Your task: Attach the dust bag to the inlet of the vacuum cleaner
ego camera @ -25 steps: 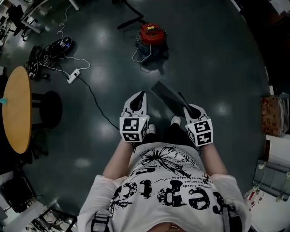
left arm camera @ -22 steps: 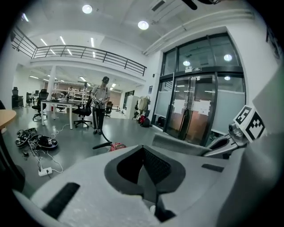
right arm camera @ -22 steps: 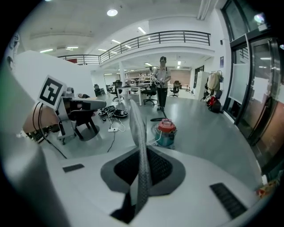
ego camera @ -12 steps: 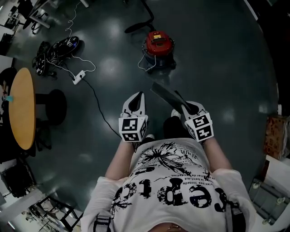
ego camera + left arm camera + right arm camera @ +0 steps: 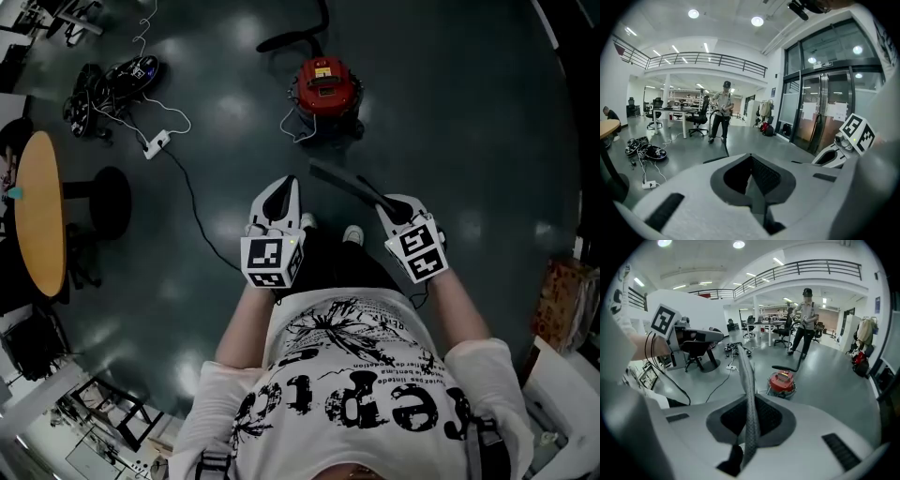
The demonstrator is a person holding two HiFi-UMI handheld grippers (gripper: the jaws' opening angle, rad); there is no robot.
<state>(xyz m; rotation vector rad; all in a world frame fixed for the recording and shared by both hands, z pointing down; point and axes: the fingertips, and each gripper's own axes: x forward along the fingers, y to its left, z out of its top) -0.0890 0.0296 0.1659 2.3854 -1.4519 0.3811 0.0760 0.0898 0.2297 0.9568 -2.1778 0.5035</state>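
Note:
The red vacuum cleaner point(image 5: 323, 82) stands on the dark floor ahead of me; it also shows as a red drum point(image 5: 782, 380) in the right gripper view. My right gripper point(image 5: 382, 202) is shut on the flat grey dust bag point(image 5: 342, 181), which sticks out forward and to the left, well short of the vacuum. Seen along the right jaws point(image 5: 749, 427), the bag point(image 5: 748, 380) stands edge-on between the pads. My left gripper point(image 5: 284, 187) is shut with nothing in it point(image 5: 752, 180) and is held level beside the right one.
A black hose point(image 5: 291, 39) curls behind the vacuum. A white power strip point(image 5: 155, 145) with cables lies at the left, near a round wooden table point(image 5: 37, 225) and a black stool point(image 5: 112, 202). A person point(image 5: 804, 319) stands far off. A box point(image 5: 562, 291) is at the right.
I have stepped across the floor with both grippers held out ahead. The bag stays in the right gripper, now pointing more to the left. The table and cables have shifted in view.

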